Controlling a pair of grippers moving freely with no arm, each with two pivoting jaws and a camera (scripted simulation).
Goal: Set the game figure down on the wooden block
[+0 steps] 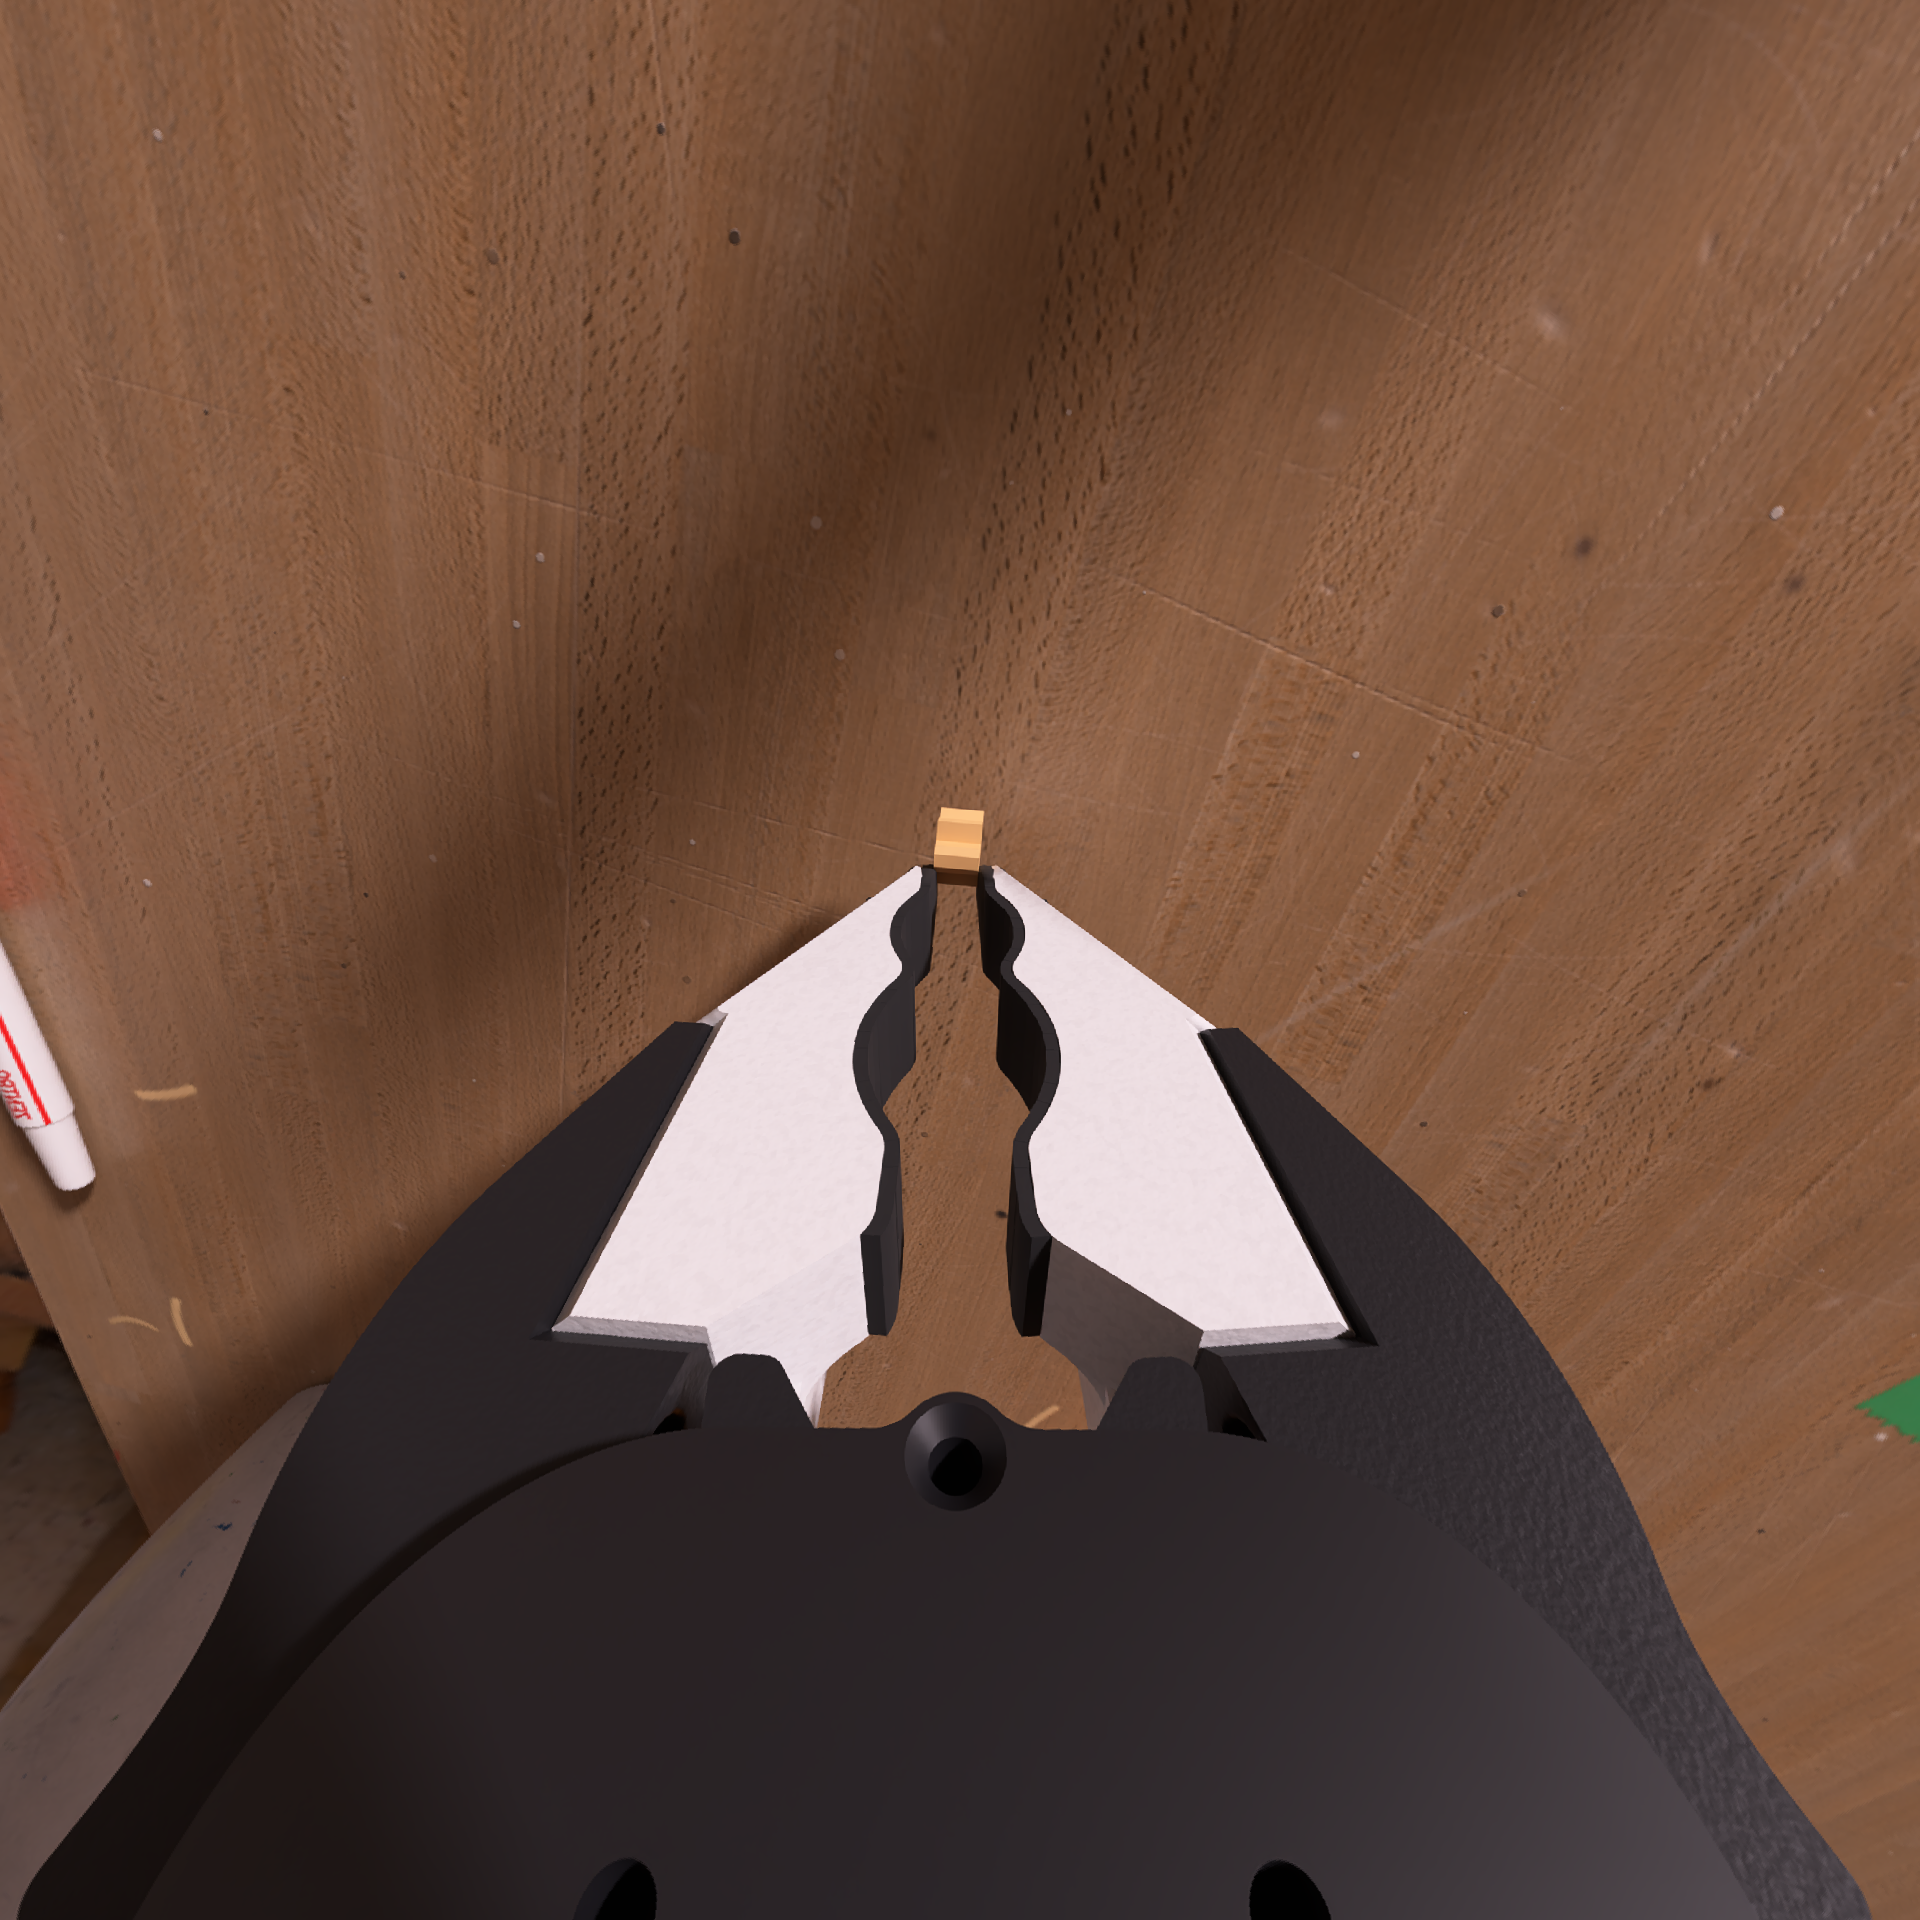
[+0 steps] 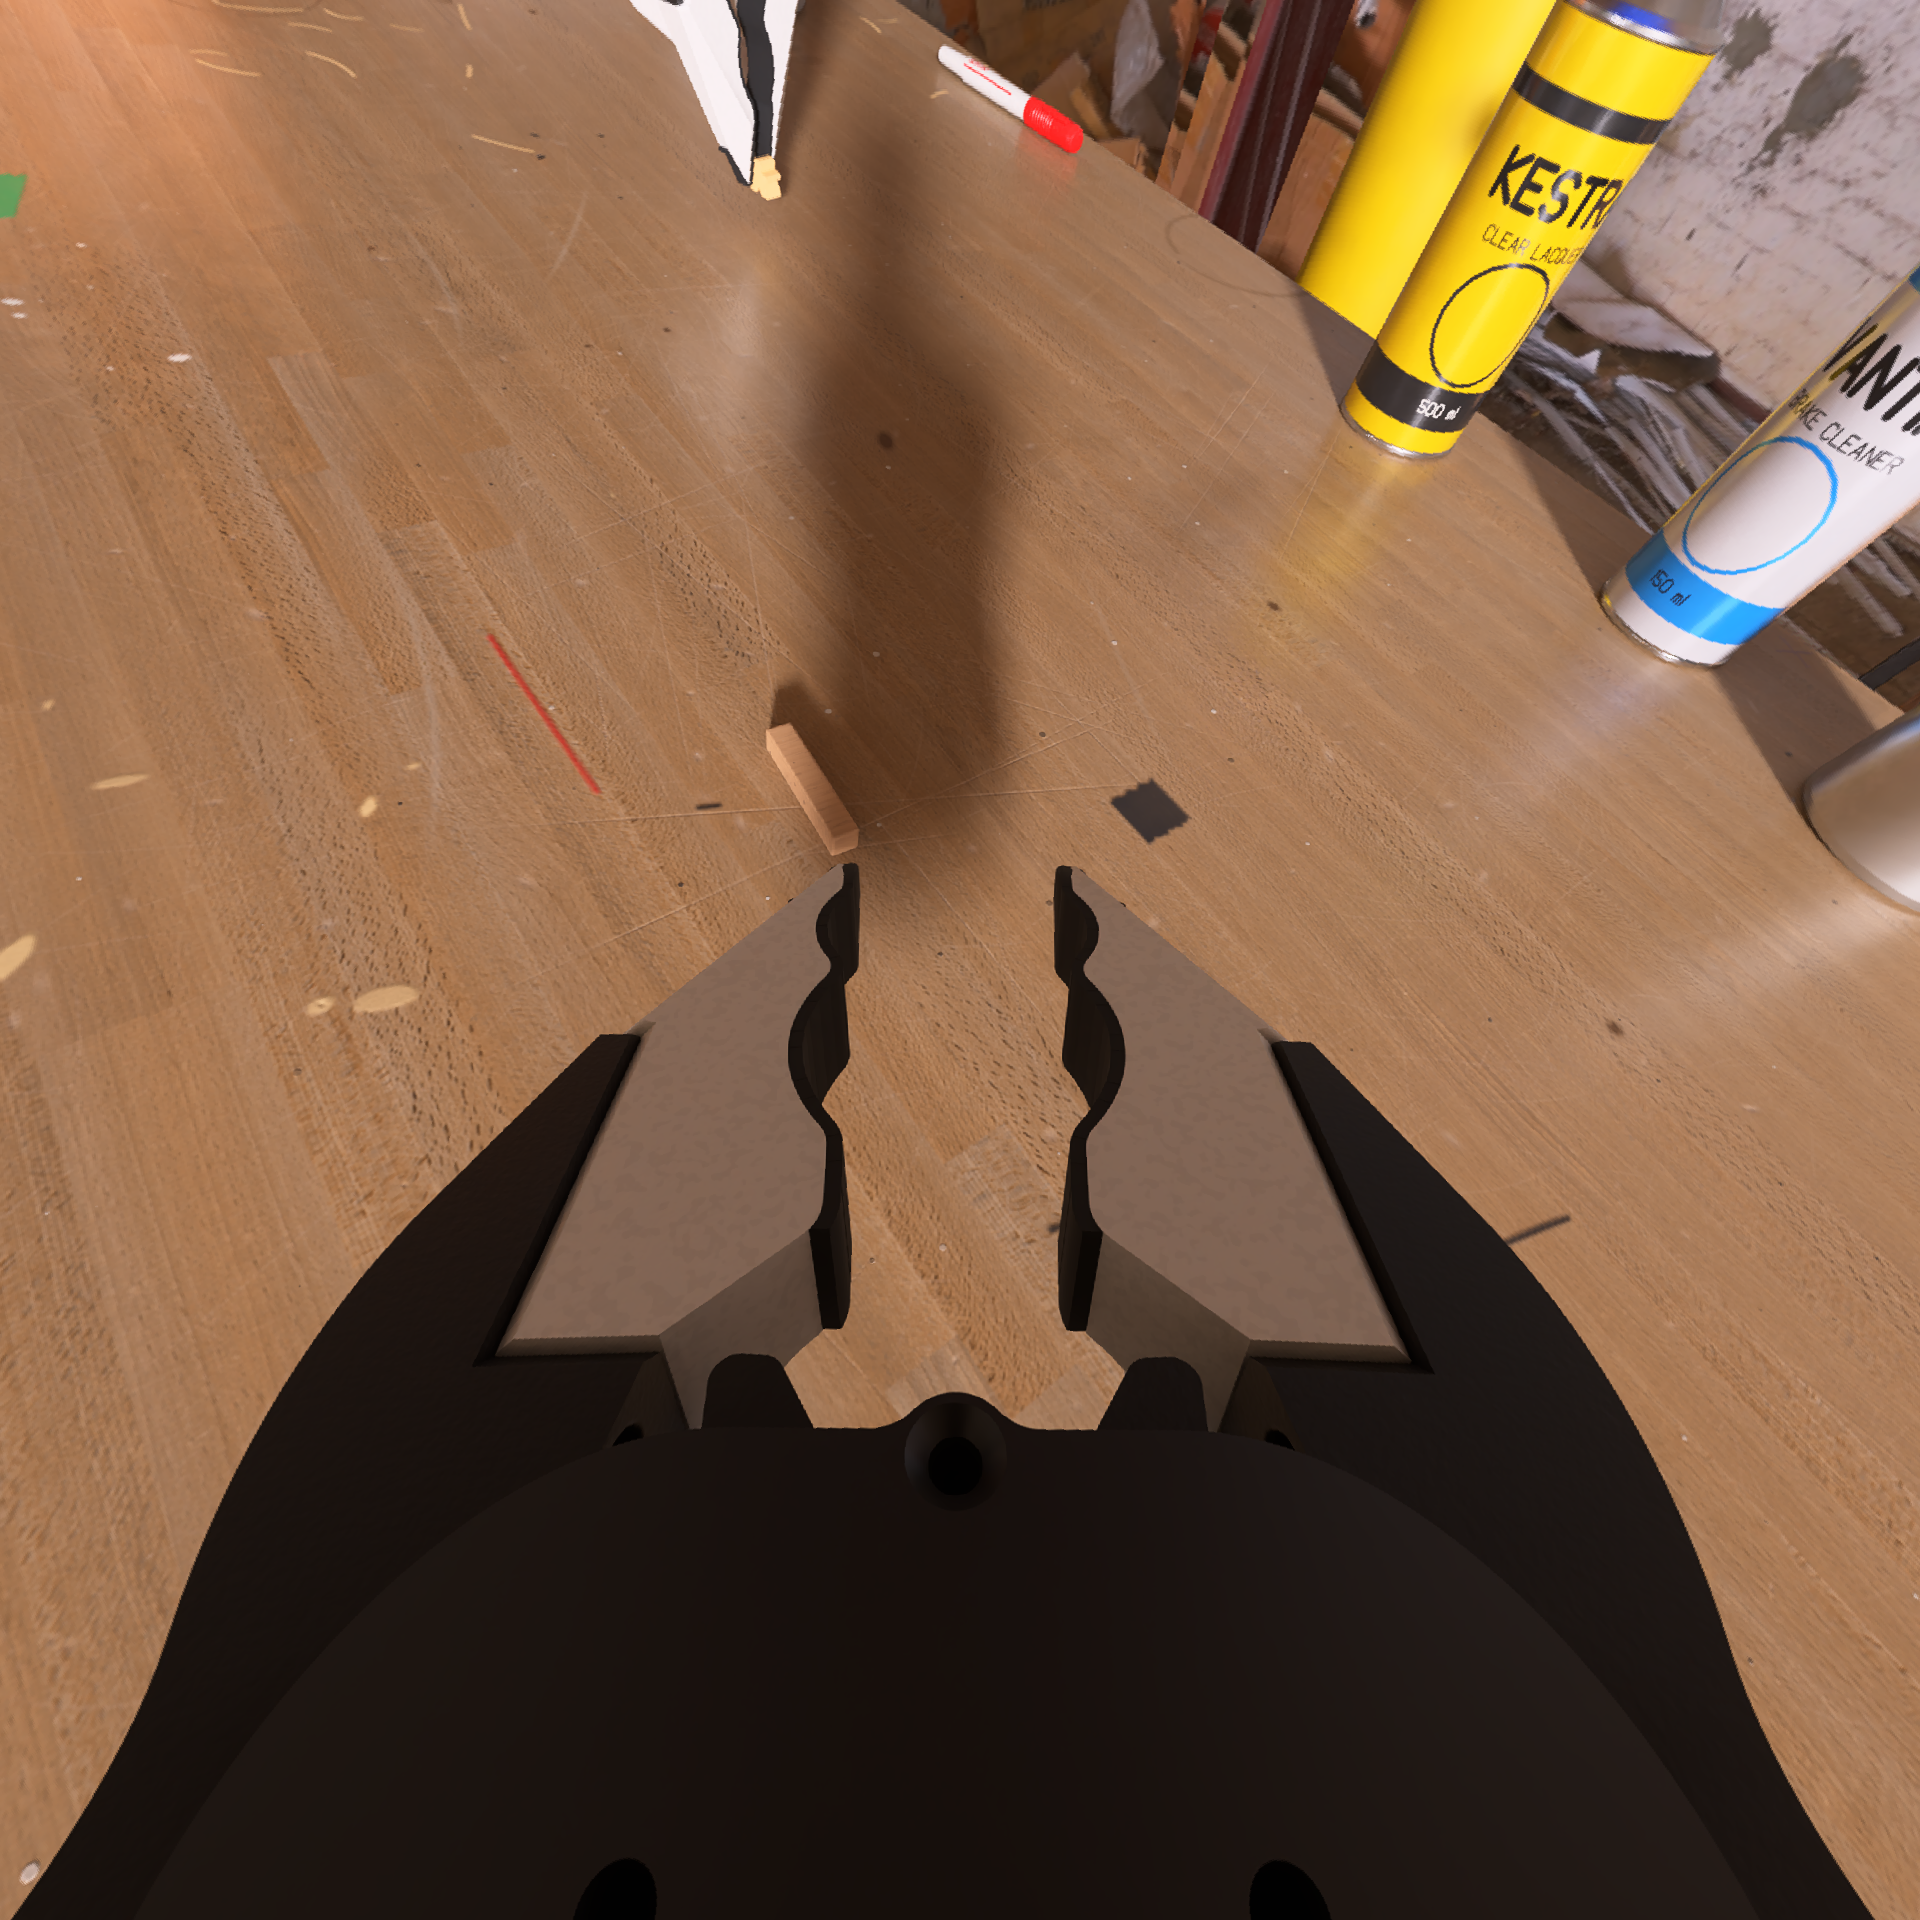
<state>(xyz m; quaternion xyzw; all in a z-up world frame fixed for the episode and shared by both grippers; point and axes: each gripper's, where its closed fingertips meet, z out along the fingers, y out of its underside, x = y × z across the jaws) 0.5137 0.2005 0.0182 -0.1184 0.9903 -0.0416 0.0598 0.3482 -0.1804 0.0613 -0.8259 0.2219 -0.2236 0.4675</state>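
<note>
My left gripper point(image 1: 957, 875) is shut on a small tan game figure point(image 1: 958, 844) that sticks out past its fingertips, above the wooden table. In the right wrist view the left gripper point(image 2: 756, 171) shows far off at the top, holding the figure point(image 2: 767, 180) just above the table. The wooden block point(image 2: 811, 788), a small pale oblong, lies flat on the table just ahead and left of my right gripper point(image 2: 956, 883). The right gripper is open and empty, low over the table.
A white marker with a red cap point(image 2: 1013, 99) lies at the far edge; it also shows in the left wrist view point(image 1: 36, 1081). A yellow spray can point(image 2: 1496, 249) and a white and blue can point(image 2: 1777, 499) stand at the right. A metal object point(image 2: 1870, 810) sits at the right edge.
</note>
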